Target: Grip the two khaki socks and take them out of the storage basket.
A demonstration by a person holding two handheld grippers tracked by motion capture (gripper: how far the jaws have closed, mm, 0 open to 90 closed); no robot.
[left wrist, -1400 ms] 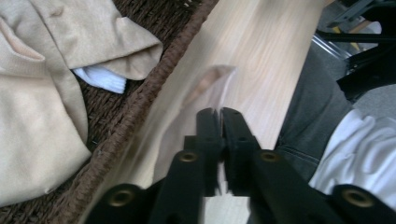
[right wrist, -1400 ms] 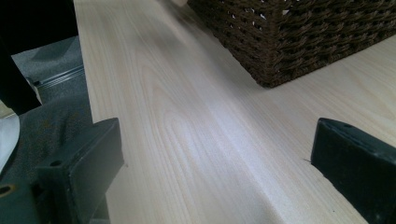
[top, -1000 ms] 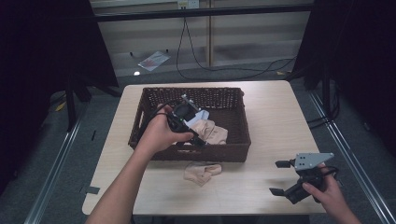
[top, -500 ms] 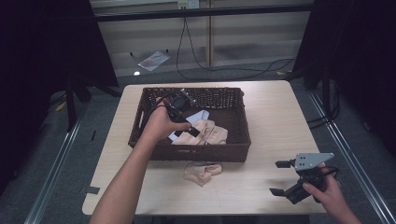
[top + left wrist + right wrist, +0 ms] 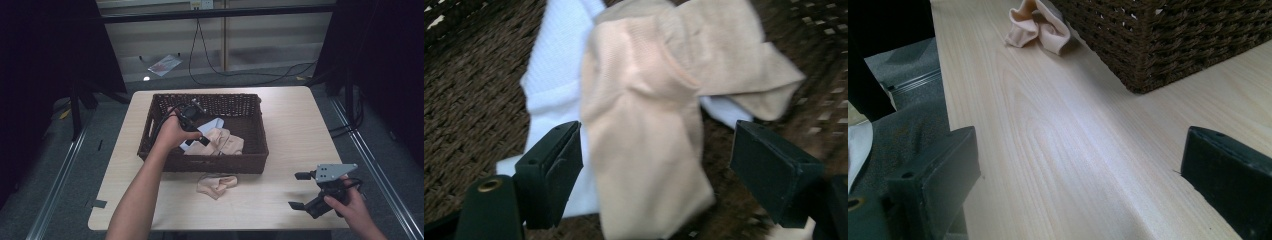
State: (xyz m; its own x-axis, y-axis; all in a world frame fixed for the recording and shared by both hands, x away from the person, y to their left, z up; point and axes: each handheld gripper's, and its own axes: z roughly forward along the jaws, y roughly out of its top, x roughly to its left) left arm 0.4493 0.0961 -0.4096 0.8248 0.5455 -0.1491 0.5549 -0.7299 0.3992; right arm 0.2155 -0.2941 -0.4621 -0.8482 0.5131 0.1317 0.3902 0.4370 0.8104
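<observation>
Hovering inside the wicker basket [image 5: 252, 131] at the centre of the high view, the left gripper [image 5: 196, 131] hangs over a beige sock [image 5: 225, 142], jaws spread wide. They have just been opening, and in the left gripper view the beige sock [image 5: 649, 150] lies between the two black jaws without either pad pressing on it (the left-hand pad sits just beside the fabric, the right-hand one stands clear of it). So nothing is gripped there. Under the beige sock, a white sock [image 5: 556, 75] pokes out toward the upper left of that view, flat on the dark woven floor of the basket [image 5: 469, 100].

Down at the lower right of the high view, the right gripper [image 5: 300, 191] rests low over the table [image 5: 300, 115], held by the person's right hand [image 5: 350, 207]. Its jaws are parted too, with bare wood between them in the right gripper view and nothing caught.

A second beige sock [image 5: 216, 184] lies crumpled on the tabletop at lower centre of the high view, just in front of the basket's near wall and well apart from the right gripper. The right gripper view picks it up at the top, the second beige sock [image 5: 1040, 25] lying just beside the foot of the basket [image 5: 1168, 35], which takes the upper right. The pale table [image 5: 1048, 150] runs away toward it.
</observation>
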